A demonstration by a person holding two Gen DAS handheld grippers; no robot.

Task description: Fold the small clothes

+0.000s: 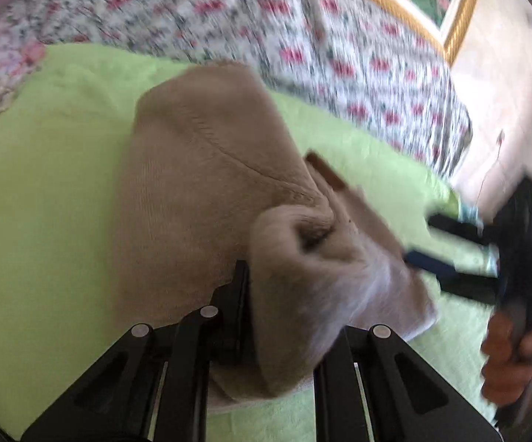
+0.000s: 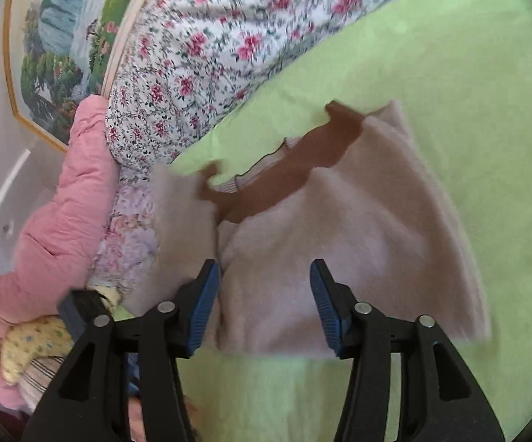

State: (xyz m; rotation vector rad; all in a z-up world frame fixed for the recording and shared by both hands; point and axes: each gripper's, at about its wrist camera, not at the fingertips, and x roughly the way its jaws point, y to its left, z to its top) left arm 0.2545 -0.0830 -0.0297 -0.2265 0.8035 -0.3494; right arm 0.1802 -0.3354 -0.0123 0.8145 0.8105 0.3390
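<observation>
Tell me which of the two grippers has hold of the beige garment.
The left gripper: its jaws are shut on a bunched fold of the beige garment. The right gripper, with blue pads, is open above the garment, gripping nothing.

A home bedroom — floral quilt [image 2: 199, 55], pink duvet [image 2: 48, 228] (bunched), framed landscape picture [image 2: 59, 37].

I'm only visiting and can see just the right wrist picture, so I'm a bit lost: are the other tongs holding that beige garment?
Observer: Yes. The left tongs are shut on a bunched edge of the beige garment, which stands up in a fold above the green sheet.
Operator: And what carries my tongs?
Observer: A person's hand grips the handle behind the right tongs. Their jaws stand open, with nothing pinched.
</observation>
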